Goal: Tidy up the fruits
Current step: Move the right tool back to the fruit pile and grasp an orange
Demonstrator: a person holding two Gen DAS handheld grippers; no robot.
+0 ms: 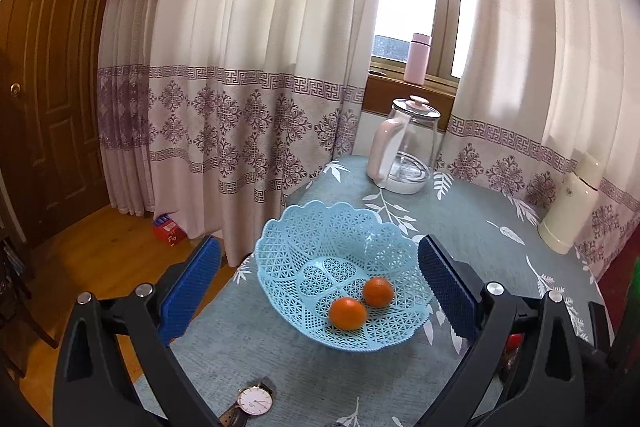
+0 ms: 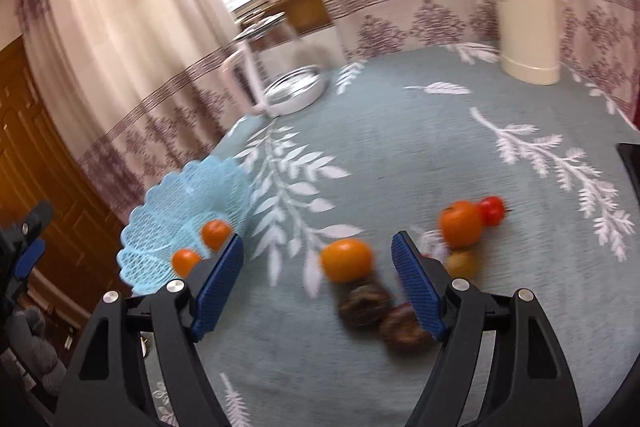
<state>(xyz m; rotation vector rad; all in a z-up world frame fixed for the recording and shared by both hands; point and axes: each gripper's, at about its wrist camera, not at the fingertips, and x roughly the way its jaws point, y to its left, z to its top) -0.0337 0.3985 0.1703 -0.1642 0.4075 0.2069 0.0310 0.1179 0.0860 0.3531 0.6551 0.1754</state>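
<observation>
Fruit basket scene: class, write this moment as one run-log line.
basket: two oranges inside | left hand-held gripper: open, empty | right hand-held gripper: open, above loose orange | table: fruit left

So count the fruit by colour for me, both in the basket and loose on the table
Orange: 4, two in the blue basket, two loose on the table
Red: 1
Yellowish: 1
Dark brown: 2
Total: 8
</observation>
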